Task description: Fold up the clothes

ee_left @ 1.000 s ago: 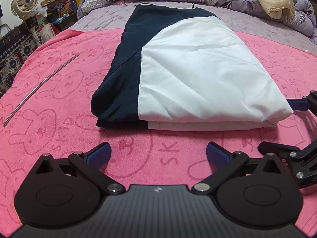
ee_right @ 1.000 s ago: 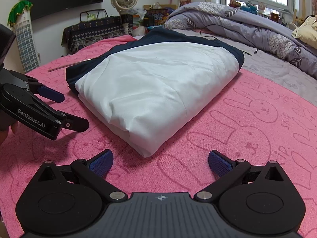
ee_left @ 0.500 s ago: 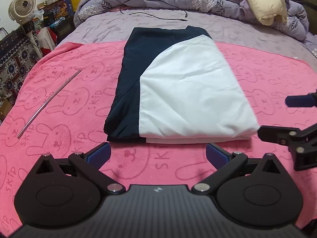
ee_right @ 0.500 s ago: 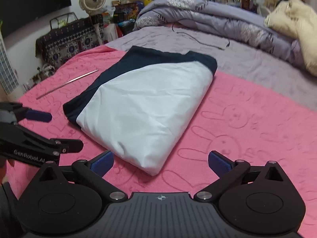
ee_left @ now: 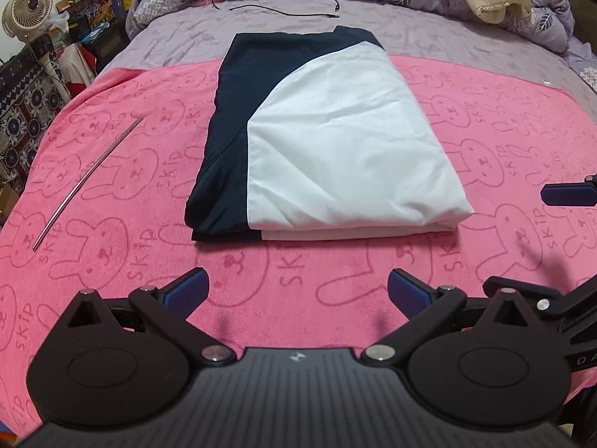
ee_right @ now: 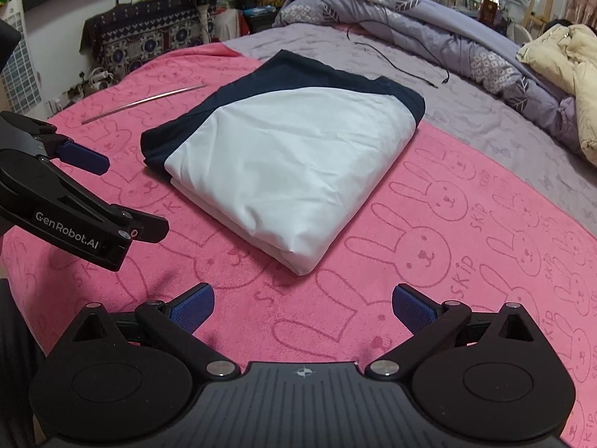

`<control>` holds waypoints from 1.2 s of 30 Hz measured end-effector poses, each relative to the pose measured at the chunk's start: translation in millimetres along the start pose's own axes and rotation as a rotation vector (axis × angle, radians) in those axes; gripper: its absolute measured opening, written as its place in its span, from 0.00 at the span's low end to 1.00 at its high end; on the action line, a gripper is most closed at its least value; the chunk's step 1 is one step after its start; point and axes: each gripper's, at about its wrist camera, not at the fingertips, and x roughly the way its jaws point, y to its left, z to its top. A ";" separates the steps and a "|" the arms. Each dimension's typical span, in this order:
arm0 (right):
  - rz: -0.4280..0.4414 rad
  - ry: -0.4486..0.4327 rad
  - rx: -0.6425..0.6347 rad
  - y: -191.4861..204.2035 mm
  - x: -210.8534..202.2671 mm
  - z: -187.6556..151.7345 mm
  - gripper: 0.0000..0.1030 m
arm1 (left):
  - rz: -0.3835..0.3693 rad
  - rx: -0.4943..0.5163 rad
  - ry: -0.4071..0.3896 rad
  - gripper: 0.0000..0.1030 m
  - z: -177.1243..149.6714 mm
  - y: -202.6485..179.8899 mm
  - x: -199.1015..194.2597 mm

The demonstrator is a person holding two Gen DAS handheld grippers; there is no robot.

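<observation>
Garment [ee_left: 335,149] lies folded in a flat rectangle on the pink towel [ee_left: 112,261], dead ahead of both tools, long axis running away from them. Left tool [ee_left: 296,293] and right tool [ee_right: 302,311] both gape, empty, level with each other (neither nearer). A metal rod [ee_left: 86,179] lies well left, nothing in between.

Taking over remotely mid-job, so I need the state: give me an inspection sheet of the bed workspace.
Surface: pink bunny-print towel over a lilac sheet.
Job's things: navy-and-white garment, folded flat.
Clutter: thin metal rod left of it.
Grippers: left gripper and right gripper open, empty, short of the garment.
Cables: black cable on the sheet.
Surroundings: quilt, cream jacket, fan.
</observation>
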 end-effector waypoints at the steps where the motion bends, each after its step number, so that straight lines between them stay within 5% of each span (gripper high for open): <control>1: -0.002 0.003 0.001 -0.6 -0.2 1.5 1.00 | 0.001 -0.003 0.002 1.00 0.4 0.6 0.6; 36: 0.027 0.033 -0.070 11.1 11.5 6.7 1.00 | -0.069 0.019 0.000 1.00 -13.3 7.9 19.5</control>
